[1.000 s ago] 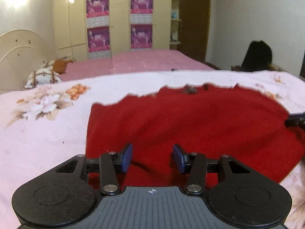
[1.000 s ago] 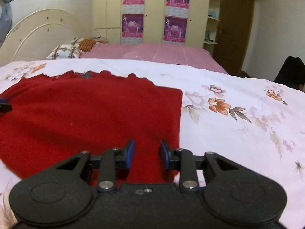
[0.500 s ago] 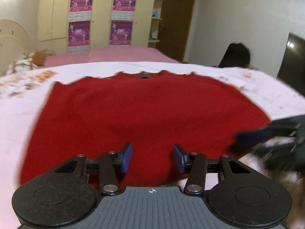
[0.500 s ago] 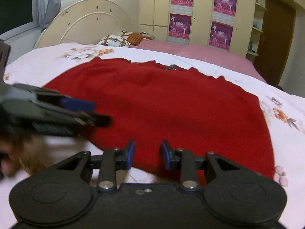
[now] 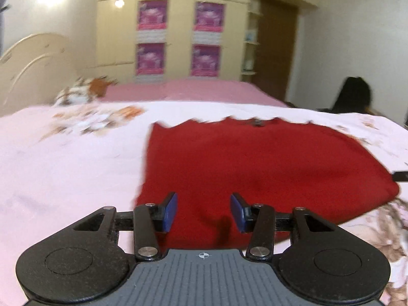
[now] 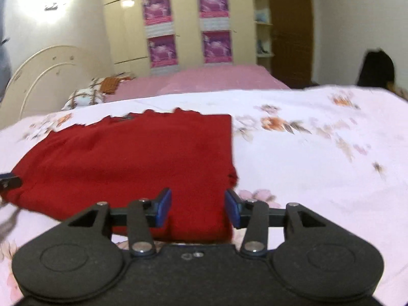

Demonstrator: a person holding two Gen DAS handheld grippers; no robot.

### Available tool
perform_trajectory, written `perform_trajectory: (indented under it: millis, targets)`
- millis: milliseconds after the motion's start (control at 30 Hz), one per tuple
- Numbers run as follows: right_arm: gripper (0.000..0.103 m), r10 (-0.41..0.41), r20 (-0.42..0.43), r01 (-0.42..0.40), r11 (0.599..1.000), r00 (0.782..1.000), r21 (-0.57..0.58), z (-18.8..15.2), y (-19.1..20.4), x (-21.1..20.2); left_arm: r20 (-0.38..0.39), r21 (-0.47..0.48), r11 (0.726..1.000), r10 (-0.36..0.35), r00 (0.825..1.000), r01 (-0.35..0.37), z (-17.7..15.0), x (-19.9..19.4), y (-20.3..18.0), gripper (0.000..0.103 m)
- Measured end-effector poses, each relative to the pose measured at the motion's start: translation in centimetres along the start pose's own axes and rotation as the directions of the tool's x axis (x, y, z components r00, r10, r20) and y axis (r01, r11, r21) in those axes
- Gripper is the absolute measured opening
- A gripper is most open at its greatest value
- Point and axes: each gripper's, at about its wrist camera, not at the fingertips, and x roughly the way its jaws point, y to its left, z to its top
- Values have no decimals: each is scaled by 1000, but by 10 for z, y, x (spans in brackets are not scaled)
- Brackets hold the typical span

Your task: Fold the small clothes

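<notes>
Fleece-like red garment (image 5: 255,168) (jagged far edge) lies flat; both grippers' fingers (image 5: 169,211) (image 6: 163,207) apart.

You can't read any text here: the purple posters (image 5: 152,15) on the wardrobe ahead of your tools are too blurred.

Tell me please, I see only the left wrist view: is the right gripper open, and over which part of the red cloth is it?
Observer: The right gripper is open, with its fingers well apart.
Operator: Which part of the cloth is it over?
Observer: It is over the near right corner of the red cloth. The cloth's right edge runs beside the right finger.
Operator: What lies beyond that edge?
Observer: Only the flowered bed sheet shows there.
</notes>
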Motion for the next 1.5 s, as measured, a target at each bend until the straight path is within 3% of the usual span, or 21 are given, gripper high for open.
perform_trajectory:
  millis: [167, 333, 367, 400, 500, 600, 700, 767, 900, 933, 967, 1000, 1100, 1200, 1333, 1500]
  targets:
    - [44, 53, -55, -47, 994, 997, 99, -7, -21, 11, -51, -146, 989, -36, 998, 28, -7, 8, 38, 46]
    - [45, 24, -88, -17, 997, 996, 79, -15, -19, 20, -74, -143, 989, -55, 996, 44, -7, 21, 33, 44]
    - [45, 18, -93, -10, 997, 995, 82, -15, -20, 22, -77, -132, 990, -53, 996, 43, -8, 22, 32, 36]
    - [43, 28, -98, -18, 995, 995, 96, -15, -23, 23, -86, -113, 993, -42, 995, 32, -8, 23, 32, 3]
    - [18, 70, -110, -61, 994, 991, 86, -12, -23, 23, -79, -123, 991, -54, 995, 44, -9, 21, 36, 2]
    - [14, 41, -100, -41, 999, 994, -4, -8, -13, 18, -50, -107, 994, -17, 999, 12, -9, 6, 40, 1]
    - [11, -17, -77, 13, 998, 997, -57, -7, -9, 11, -72, -84, 996, -17, 997, 11, -17, 9, 43, 1]
    - [12, -38, -109, 30, 997, 993, -76, -16, -10, 20, -77, -83, 996, -23, 997, 17, -15, 15, 42, 1]
    - [23, -56, -110, 45, 994, 992, -104, -11, -7, 21, -90, -108, 994, -23, 996, 14, -6, 11, 44, 9]
    - [31, -65, -103, 55, 994, 993, -92, -9, -9, 17, -75, -97, 995, -2, 997, -5, -4, 5, 41, 20]
    - [32, -77, -78, 70, 994, 994, -81, -7, -11, 10, -49, -71, 997, 32, 998, -36, -1, -3, 36, 32]
    - [32, -82, -45, 78, 994, 996, -80, -5, -12, 2, -16, -45, 998, 54, 998, -54, 3, -11, 28, 51]
    - [30, -48, -7, 47, 993, 999, -111, -1, -4, -12, -1, -64, 998, -29, 1000, 29, 11, -13, 2, 52]
    - [29, 27, -31, -31, 988, 999, -149, -4, 21, -8, -12, -5, 996, -84, 996, 84, 9, -2, -37, 52]
    - [28, 70, -71, -84, 973, 995, -217, -15, 55, 5, -120, 4, 997, -74, 990, 75, -5, 25, -62, 52]
    - [29, 45, -125, -69, 978, 991, -196, -21, 54, 16, -115, 33, 997, -68, 991, 72, -8, 25, -66, 52]
